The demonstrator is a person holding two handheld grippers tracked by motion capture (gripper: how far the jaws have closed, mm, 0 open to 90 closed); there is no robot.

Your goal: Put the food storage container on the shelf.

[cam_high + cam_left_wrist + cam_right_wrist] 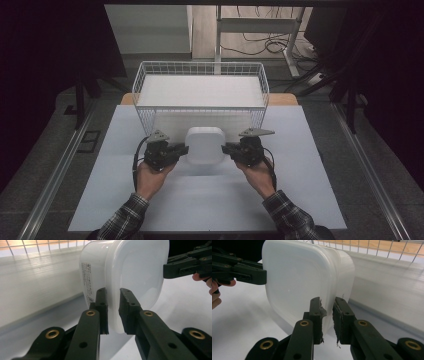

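A white, lidded plastic container (204, 145) with rounded corners is held between the two grippers, over the middle of the pale blue table (300, 190) and just in front of the near wall of the white wire basket (200, 70) that stands at the table's far edge. The left gripper (184, 149) clamps the container's left edge; in the left gripper view its two black jaws are closed on the projecting rim of the lid (113, 315), one pad on each face, with a printed label (86, 280) on the container's side wall just beyond. The right gripper (225, 148) pinches the opposite edge in the same way, its jaws closed on the lid rim (328, 317) in the right gripper view. The container therefore lies straight between the two sets of jaws, which point toward each other. Each gripper is carried by a hand in a plaid sleeve (125, 220).
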